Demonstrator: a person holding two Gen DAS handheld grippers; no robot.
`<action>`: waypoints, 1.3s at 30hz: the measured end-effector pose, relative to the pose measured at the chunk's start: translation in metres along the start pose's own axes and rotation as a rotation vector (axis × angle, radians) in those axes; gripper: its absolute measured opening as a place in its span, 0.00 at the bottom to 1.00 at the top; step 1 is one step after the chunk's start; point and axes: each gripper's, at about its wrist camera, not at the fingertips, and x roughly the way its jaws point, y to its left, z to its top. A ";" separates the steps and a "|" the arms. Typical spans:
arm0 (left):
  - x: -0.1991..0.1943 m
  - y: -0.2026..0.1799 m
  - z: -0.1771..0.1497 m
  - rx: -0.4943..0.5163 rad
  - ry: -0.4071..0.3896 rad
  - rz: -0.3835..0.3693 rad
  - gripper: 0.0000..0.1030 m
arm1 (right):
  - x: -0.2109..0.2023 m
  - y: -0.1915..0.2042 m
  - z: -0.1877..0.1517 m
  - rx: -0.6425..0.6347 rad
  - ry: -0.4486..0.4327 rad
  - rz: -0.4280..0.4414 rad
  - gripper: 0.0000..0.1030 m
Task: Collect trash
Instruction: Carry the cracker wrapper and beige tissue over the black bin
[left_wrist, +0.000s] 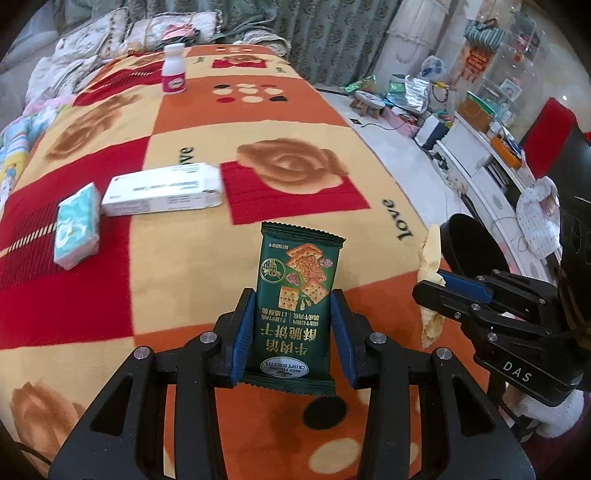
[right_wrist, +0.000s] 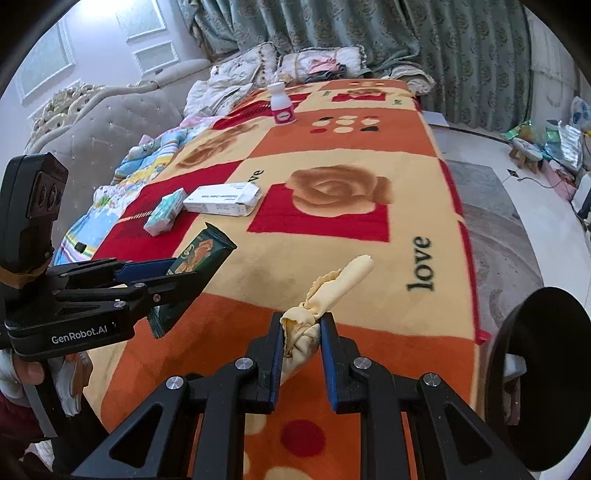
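My left gripper (left_wrist: 293, 299) is shut on a green biscuit packet (left_wrist: 299, 288) and holds it upright above the patterned blanket; it also shows in the right wrist view (right_wrist: 192, 273) at the left. My right gripper (right_wrist: 301, 321) is shut on a crumpled yellow wrapper (right_wrist: 325, 295), also seen from the side in the left wrist view (left_wrist: 430, 258). On the blanket farther off lie a white box (left_wrist: 162, 190), a teal tissue pack (left_wrist: 77, 225) and a white bottle with a pink label (left_wrist: 174, 70).
The orange, red and cream blanket (left_wrist: 184, 280) covers a bed. Pillows (right_wrist: 317, 62) and bedding lie at its far end, a padded headboard (right_wrist: 110, 122) on the left. A floor with a small stool (left_wrist: 367, 101), clutter and a white cabinet (left_wrist: 476, 155) lies to the right.
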 end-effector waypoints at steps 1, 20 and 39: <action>0.001 -0.004 0.001 0.005 0.000 -0.003 0.37 | -0.002 -0.002 -0.001 0.004 -0.003 -0.002 0.17; 0.017 -0.068 0.007 0.108 0.011 -0.052 0.37 | -0.039 -0.066 -0.026 0.118 -0.031 -0.074 0.17; 0.036 -0.120 0.014 0.174 0.037 -0.124 0.37 | -0.061 -0.112 -0.048 0.207 -0.035 -0.129 0.17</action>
